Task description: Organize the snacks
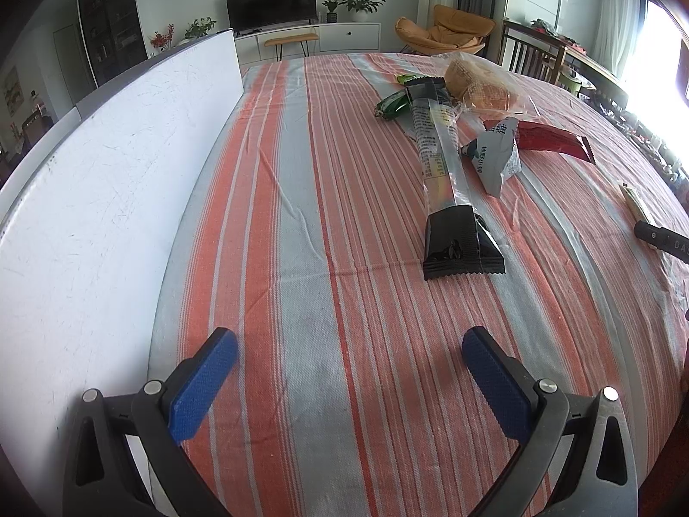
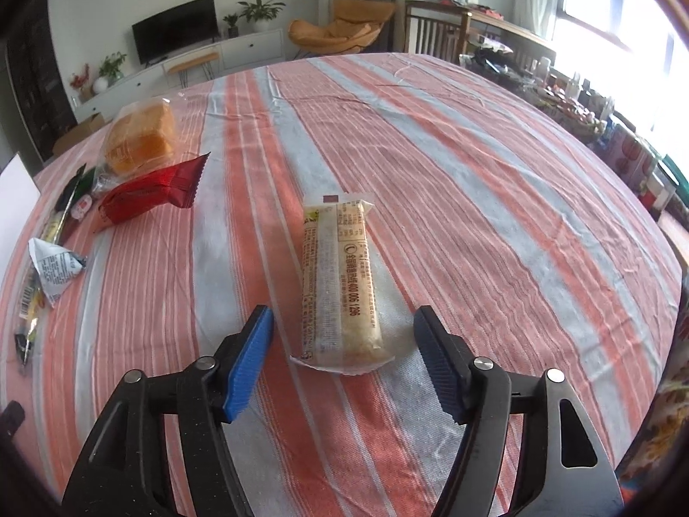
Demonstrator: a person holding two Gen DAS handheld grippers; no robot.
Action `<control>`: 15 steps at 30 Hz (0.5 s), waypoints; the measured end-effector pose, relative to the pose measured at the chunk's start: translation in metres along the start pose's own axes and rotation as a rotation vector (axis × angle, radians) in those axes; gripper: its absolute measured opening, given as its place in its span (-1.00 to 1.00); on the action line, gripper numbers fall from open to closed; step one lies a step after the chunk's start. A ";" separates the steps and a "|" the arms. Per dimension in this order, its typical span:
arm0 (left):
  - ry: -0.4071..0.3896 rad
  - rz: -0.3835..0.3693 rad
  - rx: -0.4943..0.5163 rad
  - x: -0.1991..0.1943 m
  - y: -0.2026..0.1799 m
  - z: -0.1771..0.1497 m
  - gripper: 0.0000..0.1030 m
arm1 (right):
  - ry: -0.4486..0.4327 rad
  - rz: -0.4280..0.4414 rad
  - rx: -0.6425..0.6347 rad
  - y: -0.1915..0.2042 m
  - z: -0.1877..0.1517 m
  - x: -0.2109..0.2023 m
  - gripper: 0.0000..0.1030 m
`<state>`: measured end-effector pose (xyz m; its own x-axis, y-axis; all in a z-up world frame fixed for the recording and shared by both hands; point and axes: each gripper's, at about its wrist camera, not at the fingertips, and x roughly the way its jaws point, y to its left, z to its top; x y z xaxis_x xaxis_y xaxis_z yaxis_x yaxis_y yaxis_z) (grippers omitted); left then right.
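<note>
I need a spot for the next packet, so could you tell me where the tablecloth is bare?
Bare cloth lies between the white board and the long black-ended packet, and right of the beige packet toward the window. It is crowded around the bread bag and red packet.

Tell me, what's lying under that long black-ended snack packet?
The long black-ended packet lies on the striped tablecloth, its far end overlapping a green wrapper and resting against the bagged bread. Anything else beneath its far end is hidden.
</note>
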<state>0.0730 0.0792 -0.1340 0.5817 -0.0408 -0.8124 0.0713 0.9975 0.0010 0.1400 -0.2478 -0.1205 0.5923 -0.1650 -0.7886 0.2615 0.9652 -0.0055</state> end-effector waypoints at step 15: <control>-0.001 0.000 0.001 0.000 0.000 0.000 1.00 | 0.002 0.001 0.005 -0.001 -0.001 0.000 0.48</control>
<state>0.0728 0.0789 -0.1344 0.5829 -0.0412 -0.8115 0.0720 0.9974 0.0011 0.1385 -0.2489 -0.1208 0.5907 -0.1640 -0.7901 0.2650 0.9642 -0.0020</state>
